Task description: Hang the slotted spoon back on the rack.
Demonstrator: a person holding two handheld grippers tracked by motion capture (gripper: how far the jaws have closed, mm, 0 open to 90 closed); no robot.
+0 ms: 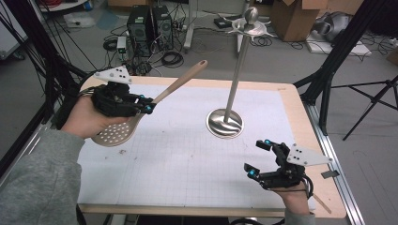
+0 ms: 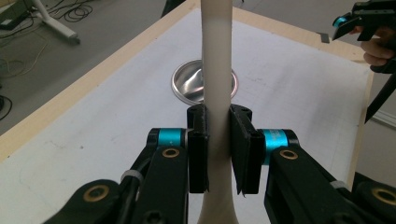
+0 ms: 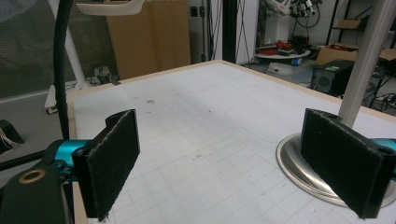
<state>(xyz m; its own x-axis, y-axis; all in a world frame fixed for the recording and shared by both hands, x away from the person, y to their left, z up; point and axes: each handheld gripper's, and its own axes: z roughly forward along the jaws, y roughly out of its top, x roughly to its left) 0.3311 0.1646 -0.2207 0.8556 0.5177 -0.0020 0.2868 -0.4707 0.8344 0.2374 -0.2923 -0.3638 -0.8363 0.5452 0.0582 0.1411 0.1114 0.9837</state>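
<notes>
We held the slotted spoon [image 1: 141, 117] by its handle in the left gripper [image 2: 217, 140] fingers; right gripper [image 1: 261, 158] fingers stood wide; best we aimed the handle's far end squarely at the stand's hooks [image 1: 248, 29].

Open white gridded mat [image 1: 178, 159] spans the middle and near part of the wooden-edged table [image 1: 300, 117], offering free passage. The tall polished metal stand with a round base [image 1: 225, 123] rises right of centre, blocking that lane. The beige perforated skimmer spoon [image 1: 141, 115], raised at left, slants its long handle toward the stand.
</notes>
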